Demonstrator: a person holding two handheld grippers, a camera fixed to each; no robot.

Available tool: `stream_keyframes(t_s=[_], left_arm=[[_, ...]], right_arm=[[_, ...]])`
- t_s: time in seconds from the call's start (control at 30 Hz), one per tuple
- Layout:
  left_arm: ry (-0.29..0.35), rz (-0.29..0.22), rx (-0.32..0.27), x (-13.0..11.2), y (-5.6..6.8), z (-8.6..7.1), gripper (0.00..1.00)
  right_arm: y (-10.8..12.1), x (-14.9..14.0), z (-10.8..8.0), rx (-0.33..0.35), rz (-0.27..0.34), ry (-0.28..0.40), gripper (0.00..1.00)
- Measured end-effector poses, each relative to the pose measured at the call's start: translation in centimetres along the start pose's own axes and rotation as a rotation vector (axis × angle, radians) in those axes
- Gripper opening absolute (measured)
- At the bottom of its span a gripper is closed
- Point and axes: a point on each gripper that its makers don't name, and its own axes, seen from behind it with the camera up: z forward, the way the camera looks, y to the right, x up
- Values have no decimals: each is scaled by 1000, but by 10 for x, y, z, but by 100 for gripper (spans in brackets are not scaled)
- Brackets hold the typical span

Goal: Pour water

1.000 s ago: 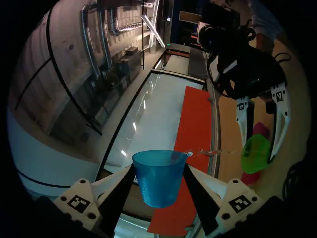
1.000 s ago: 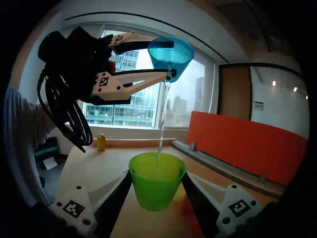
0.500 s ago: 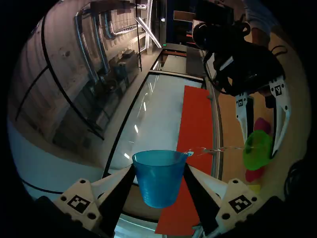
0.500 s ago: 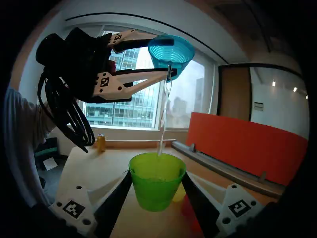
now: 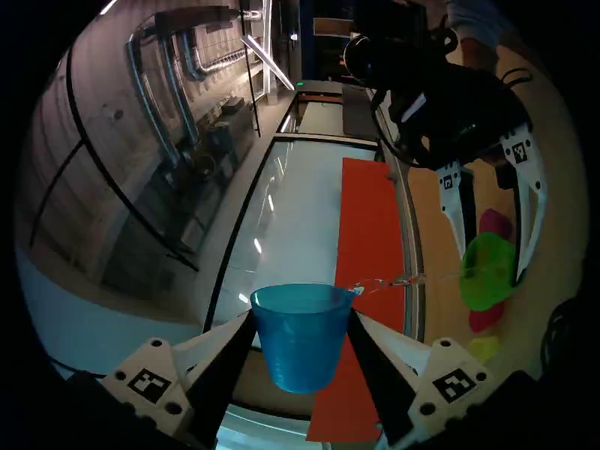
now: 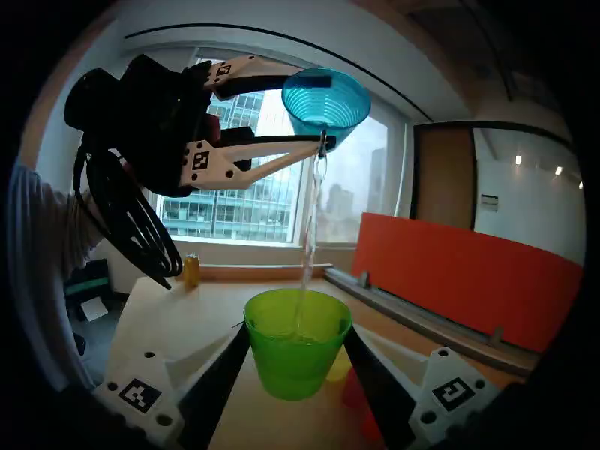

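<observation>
My left gripper (image 5: 301, 346) is shut on a blue cup (image 5: 301, 346), tipped on its side. In the right gripper view that blue cup (image 6: 325, 103) hangs high above, held by the left gripper (image 6: 319, 105). A thin stream of water (image 6: 307, 232) falls from its lip into the green cup (image 6: 297, 343). My right gripper (image 6: 297, 352) is shut on the green cup and holds it upright below. In the left gripper view the green cup (image 5: 487, 271) sits between the right gripper's fingers (image 5: 450, 217), with the water stream (image 5: 397, 283) reaching it.
A wooden table (image 6: 180, 315) lies under the cups, with an orange divider panel (image 6: 472, 274) along its right side. A small yellow can (image 6: 192, 268) stands by the window. Red and yellow cups (image 6: 352, 382) sit on the table just behind the green cup.
The pouring goes on. The blue cup has shifted slightly right and up in the right gripper view, and the water level in the green cup has risen a little.
</observation>
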Motion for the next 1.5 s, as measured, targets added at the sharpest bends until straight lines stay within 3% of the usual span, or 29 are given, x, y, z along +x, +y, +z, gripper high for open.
stream_keyframes(t_s=[1.07,1.5], left_arm=[[7,184,29,11,-8,-1,85],[6,165,27,11,-6,-2,85]], right_arm=[[0,3,-1,-9,5,11,89],[-1,5,0,-9,5,13,89]])
